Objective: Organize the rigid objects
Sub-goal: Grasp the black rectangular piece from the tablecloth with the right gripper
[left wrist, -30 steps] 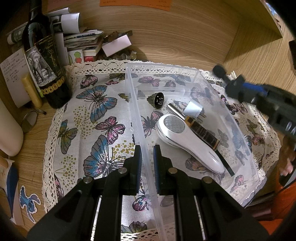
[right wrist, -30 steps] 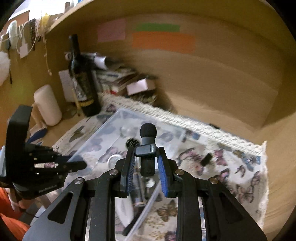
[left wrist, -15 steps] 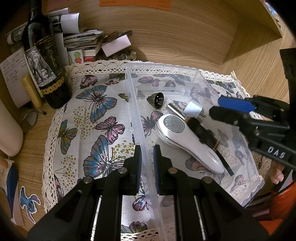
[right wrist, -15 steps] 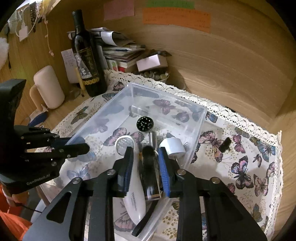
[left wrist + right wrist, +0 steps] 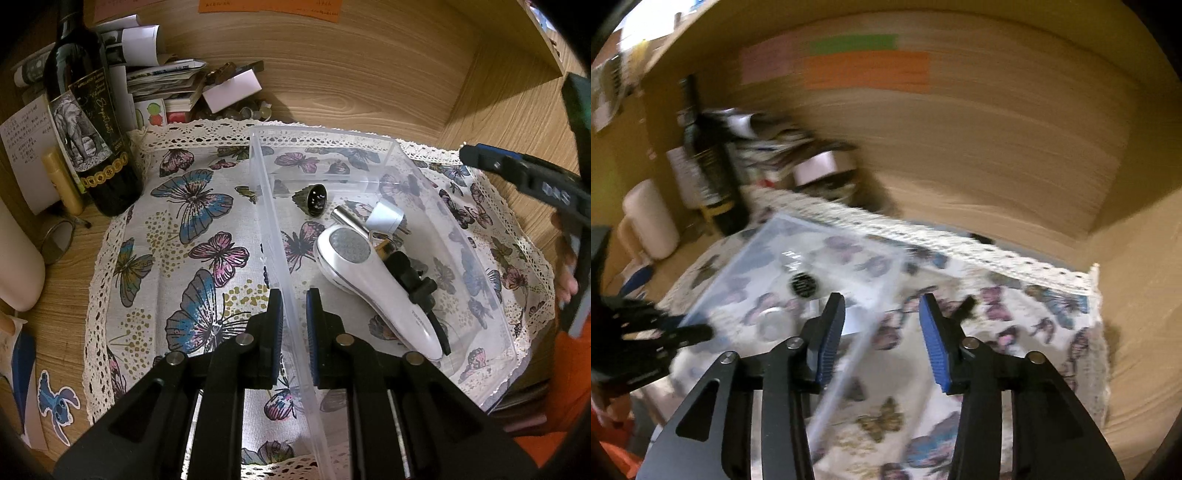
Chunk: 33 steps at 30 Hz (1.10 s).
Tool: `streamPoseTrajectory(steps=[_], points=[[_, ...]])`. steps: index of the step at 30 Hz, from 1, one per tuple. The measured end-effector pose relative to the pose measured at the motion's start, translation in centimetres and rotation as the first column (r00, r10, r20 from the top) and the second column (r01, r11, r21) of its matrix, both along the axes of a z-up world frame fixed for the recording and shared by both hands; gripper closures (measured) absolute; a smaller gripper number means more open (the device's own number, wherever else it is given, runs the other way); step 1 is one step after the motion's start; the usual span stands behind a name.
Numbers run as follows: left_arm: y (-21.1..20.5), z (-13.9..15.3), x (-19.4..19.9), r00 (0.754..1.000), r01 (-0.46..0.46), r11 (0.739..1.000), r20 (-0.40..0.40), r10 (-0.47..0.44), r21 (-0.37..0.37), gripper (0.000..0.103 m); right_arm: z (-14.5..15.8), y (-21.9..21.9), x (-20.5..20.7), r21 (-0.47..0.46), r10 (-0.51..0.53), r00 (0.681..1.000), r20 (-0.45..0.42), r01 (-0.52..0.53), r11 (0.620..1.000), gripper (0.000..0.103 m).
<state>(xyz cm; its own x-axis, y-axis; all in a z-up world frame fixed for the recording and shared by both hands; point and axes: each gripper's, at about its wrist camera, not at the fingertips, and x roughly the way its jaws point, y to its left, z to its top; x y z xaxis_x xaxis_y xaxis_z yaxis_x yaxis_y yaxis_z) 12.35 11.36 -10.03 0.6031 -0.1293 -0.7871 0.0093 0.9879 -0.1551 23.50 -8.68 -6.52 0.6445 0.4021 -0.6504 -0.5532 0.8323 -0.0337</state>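
A clear plastic bin [image 5: 458,236] sits on the butterfly cloth [image 5: 192,236]. My left gripper [image 5: 294,299] is shut on the bin's left wall. Inside lie a white handheld device [image 5: 369,280], a small black microphone [image 5: 408,275] beside it, a black round cap [image 5: 314,199], a silver tube [image 5: 345,218] and a white cap [image 5: 384,218]. My right gripper [image 5: 882,332] is open and empty, raised over the bin's right edge; it also shows in the left wrist view [image 5: 517,173]. A small black piece [image 5: 964,308] lies on the cloth outside the bin [image 5: 820,254]. The right wrist view is blurred.
A dark wine bottle [image 5: 88,122] stands at the back left beside stacked papers and a white box [image 5: 231,90]. A cream cylinder [image 5: 14,266] stands at the far left. Wooden walls close in behind and to the right.
My right gripper carried the microphone down into the bin, let it go beside the white device, opened, and lifted away to the right. My left gripper has not moved.
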Motion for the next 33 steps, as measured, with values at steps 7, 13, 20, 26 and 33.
streamPoseTrajectory(steps=[7, 13, 20, 26, 33], points=[[0.0, 0.0, 0.0, 1.0, 0.0, 1.0, 0.0, 0.0, 0.0, 0.091, -2.2, -2.0, 6.4, -0.024, -0.133, 0.988, -0.075, 0.131, 0.991, 0.052], [0.1, 0.0, 0.0, 1.0, -0.002, 1.0, -0.001, 0.002, -0.007, 0.091, -6.6, -1.7, 11.0, -0.081, -0.191, 0.962, -0.196, 0.178, 0.981, 0.052], [0.1, 0.0, 0.0, 1.0, -0.002, 1.0, 0.0, 0.002, -0.01, 0.091, -9.4, -1.1, 12.4, -0.121, -0.204, 0.948, -0.243, 0.179, 0.976, 0.063], [0.2, 0.0, 0.0, 1.0, -0.002, 1.0, 0.001, 0.002, -0.016, 0.091, -8.9, -0.6, 10.4, -0.152, -0.181, 0.963, -0.199, 0.152, 0.977, 0.079], [0.3, 0.0, 0.1, 1.0, -0.002, 1.0, 0.0, 0.002, -0.011, 0.091, -5.0, -1.4, 5.4, -0.054, -0.136, 0.979, -0.153, 0.129, 0.99, 0.079]])
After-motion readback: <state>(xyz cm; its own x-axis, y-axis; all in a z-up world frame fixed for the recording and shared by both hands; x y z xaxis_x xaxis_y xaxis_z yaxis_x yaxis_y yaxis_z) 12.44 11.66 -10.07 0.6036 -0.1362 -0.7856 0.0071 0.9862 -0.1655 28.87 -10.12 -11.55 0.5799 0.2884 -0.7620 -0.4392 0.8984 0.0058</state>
